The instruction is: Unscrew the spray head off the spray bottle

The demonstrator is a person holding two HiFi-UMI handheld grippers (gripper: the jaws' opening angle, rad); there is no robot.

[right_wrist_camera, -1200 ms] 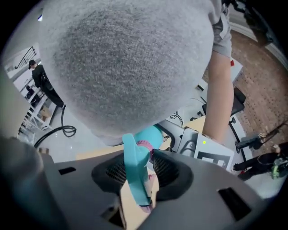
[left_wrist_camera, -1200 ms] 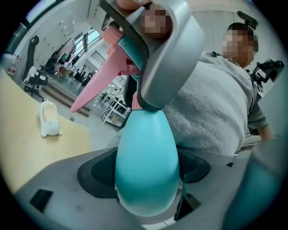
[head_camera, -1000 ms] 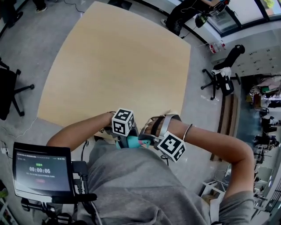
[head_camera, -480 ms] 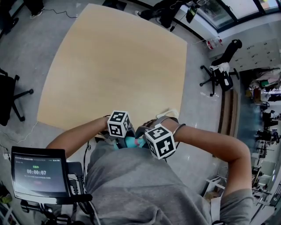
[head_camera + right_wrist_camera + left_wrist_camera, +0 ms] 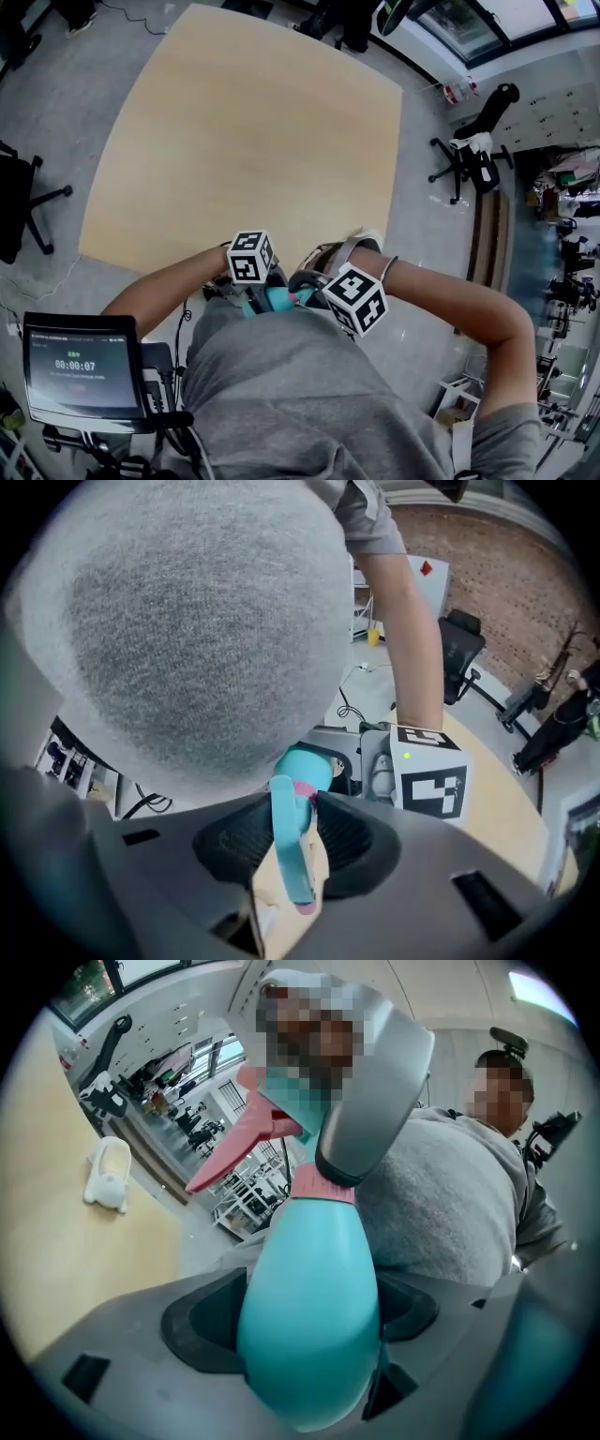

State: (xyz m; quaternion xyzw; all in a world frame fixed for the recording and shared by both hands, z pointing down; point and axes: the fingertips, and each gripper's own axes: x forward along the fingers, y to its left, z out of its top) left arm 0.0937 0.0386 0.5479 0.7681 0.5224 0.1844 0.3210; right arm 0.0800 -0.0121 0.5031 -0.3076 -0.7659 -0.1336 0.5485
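A teal spray bottle [image 5: 309, 1316] fills the left gripper view, its body clamped between the jaws of my left gripper [image 5: 305, 1335]. Its pink collar [image 5: 323, 1183] and the pink trigger [image 5: 234, 1143] of its spray head [image 5: 286, 1101] rise above it. My right gripper [image 5: 295, 850] is shut on the spray head [image 5: 291, 841], teal with pink parts, with the bottle [image 5: 305, 764] beyond it. In the head view both grippers [image 5: 251, 272] [image 5: 352, 300] meet close to the person's grey shirt, the bottle [image 5: 277, 298] between them.
A bare wooden table [image 5: 244, 131] lies ahead of the grippers. A small white object [image 5: 106, 1174] sits on it near its right corner, also seen as the white object [image 5: 367, 238]. A monitor [image 5: 80, 366] stands low at the left. An office chair [image 5: 469, 150] is off the table's right.
The right gripper has rolled around the spray head, its marker cube turning while the left one holds the bottle still. In the left gripper view a gap of pink collar now shows below the right jaw.
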